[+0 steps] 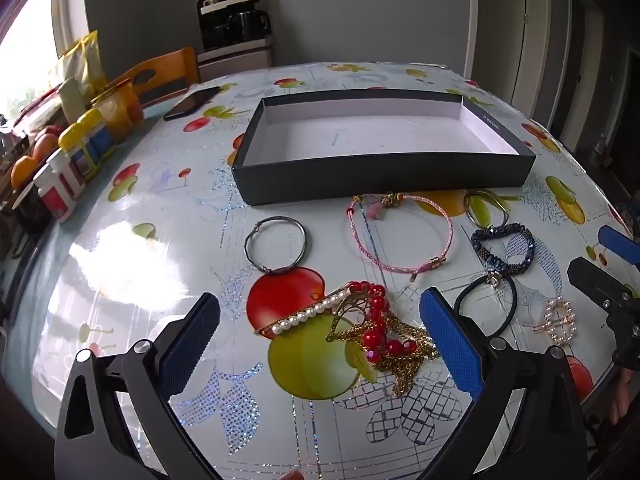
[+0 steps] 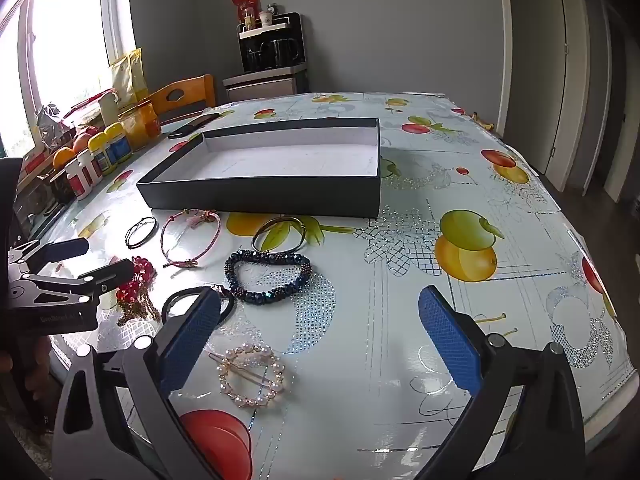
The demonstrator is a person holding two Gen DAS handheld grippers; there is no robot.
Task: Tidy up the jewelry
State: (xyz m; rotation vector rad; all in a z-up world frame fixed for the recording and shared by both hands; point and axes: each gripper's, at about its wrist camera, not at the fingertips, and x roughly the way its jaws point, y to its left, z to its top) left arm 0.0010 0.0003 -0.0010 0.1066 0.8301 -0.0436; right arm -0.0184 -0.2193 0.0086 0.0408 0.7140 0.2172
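A shallow dark box (image 1: 384,184), white inside and empty, stands at the back of the fruit-print table. In front of it lie a dark hoop (image 1: 276,244), a pink cord bracelet (image 1: 400,236), a gold bangle (image 1: 486,208), a blue bead bracelet (image 1: 504,248) and a black hair tie (image 1: 486,308). My left gripper (image 1: 320,296) is open above a pearl bar clip (image 1: 304,316) and a red-bead gold chain necklace (image 1: 380,336). My right gripper (image 2: 320,298) is open, with a round pearl clip (image 2: 252,376) on the table by its left finger.
Jars, bottles and fruit (image 1: 80,152) crowd the table's left edge, with a black phone (image 1: 192,102) and a wooden chair (image 1: 164,72) behind them. The table's right edge (image 2: 600,320) drops to the floor. A person's hand shows behind each gripper.
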